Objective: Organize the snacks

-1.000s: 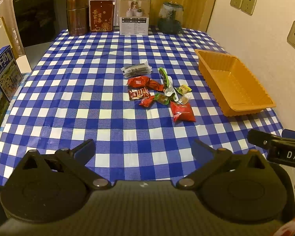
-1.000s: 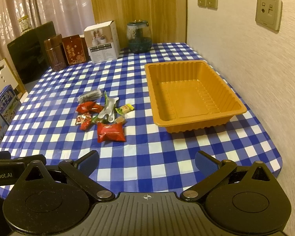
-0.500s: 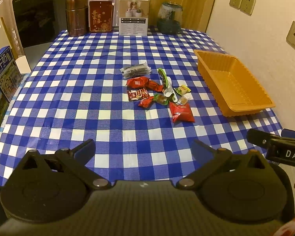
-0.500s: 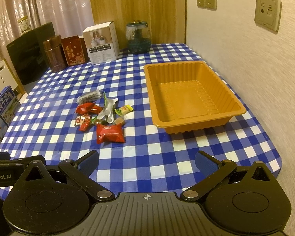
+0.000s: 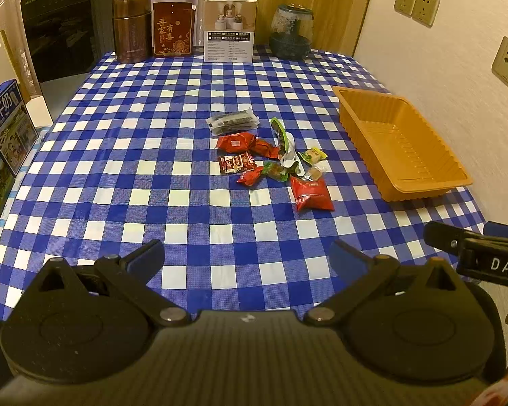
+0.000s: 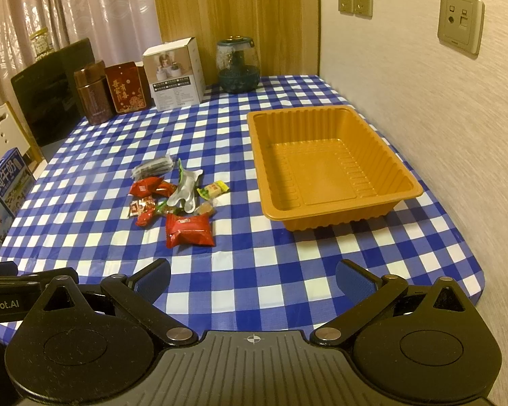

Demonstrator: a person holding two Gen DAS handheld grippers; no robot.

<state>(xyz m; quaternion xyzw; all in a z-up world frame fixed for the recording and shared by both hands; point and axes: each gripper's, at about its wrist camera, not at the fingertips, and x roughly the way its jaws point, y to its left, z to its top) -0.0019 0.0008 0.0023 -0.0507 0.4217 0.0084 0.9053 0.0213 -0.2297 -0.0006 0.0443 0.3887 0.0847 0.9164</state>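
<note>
1. Across the middle of both views spreads a table under a blue-and-white checked cloth (image 5: 125, 155), with a loose cluster of small snack packets at its centre.
2. At the lower right of that cluster in the left wrist view lies the largest red packet (image 5: 312, 193), with a dark clear-wrapped packet (image 5: 233, 120) at the cluster's top edge.
3. Between them sit two red wrapped sweets (image 5: 247, 143), a small printed red packet (image 5: 237, 163), a green-and-white wrapper (image 5: 288, 150) and a yellow-green candy (image 5: 312, 155), some touching.
4. Right of the snacks, well apart from them, an orange plastic tray (image 6: 404, 182) rests near the wall with no snack inside.
5. Along the top of the frame stand a brown canister (image 5: 132, 28), a dark red tin (image 5: 172, 28), a white carton (image 5: 229, 27) and a glass jar (image 5: 291, 32).
6. At the left edge stands a blue milk carton (image 5: 8, 125).
7. Low in the left wrist view, the left gripper (image 5: 249, 257) hangs over the near cloth, fingers spread wide and grasping nothing.
8. Low in the right wrist view, the right gripper (image 6: 253, 276) is likewise spread apart and empty.
</note>
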